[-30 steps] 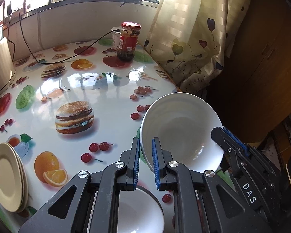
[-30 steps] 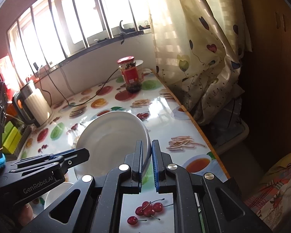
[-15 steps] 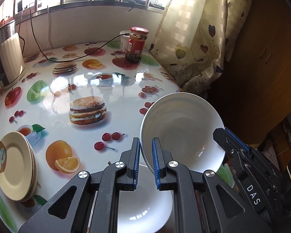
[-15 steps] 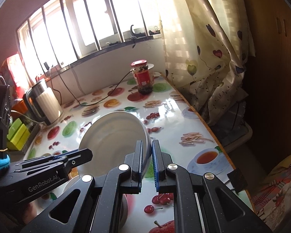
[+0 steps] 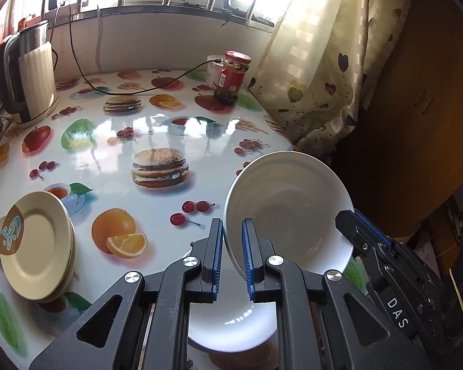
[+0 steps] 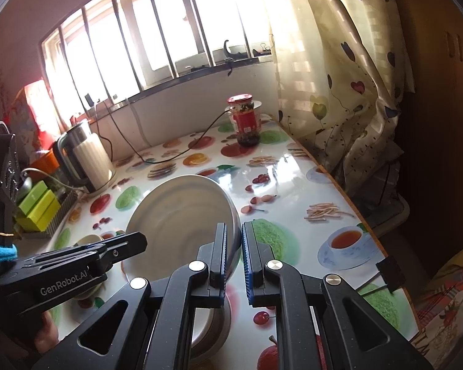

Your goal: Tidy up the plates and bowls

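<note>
- plate stack (image 5: 37, 246): cream, at tabletop (image 5: 114, 148) left edge, well apart from the bowls.
- left gripper (image 5: 232, 257): jaws nearly shut, clamped on left rim of white bowl (image 5: 288, 215).
- white bowl: tilted, held clear above lower bowl (image 5: 231, 326), which sits on tabletop.
- right gripper (image 6: 233, 259): jaws closed tight on the white bowl's right rim.
- kettle (image 5: 31, 71), jar (image 5: 233, 77): far side.

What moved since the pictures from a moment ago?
Both grippers, left and right, pulled back from the window end of the table, carrying the white bowl over the second bowl, now showing more. Both stayed clamped on its rim. Plates and jar stayed put.
</note>
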Available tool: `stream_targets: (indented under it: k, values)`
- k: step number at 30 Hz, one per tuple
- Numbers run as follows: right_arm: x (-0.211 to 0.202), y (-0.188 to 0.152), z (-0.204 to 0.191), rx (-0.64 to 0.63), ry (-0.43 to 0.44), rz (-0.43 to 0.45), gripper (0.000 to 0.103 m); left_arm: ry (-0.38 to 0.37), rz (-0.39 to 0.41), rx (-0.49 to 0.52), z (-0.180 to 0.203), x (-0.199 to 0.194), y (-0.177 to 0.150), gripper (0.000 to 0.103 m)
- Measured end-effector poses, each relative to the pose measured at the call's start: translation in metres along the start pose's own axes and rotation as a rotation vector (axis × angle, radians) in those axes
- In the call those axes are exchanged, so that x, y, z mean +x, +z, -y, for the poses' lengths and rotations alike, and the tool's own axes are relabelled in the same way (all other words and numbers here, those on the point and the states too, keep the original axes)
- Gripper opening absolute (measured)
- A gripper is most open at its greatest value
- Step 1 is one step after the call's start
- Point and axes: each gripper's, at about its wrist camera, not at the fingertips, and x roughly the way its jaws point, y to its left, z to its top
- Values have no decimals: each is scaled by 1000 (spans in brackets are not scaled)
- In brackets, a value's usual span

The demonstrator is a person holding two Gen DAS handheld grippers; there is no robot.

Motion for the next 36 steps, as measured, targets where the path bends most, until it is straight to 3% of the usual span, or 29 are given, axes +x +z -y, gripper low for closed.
stream_targets:
  k: [17, 36]
  values:
    - [-7, -20, -26, -32, 43, -26, 11, 9, 4, -58, -29, -18, -24, 13]
    - [5, -45, -32, -26, 60, -97, 11, 19, -36, -100, -44, -13, -40, 13]
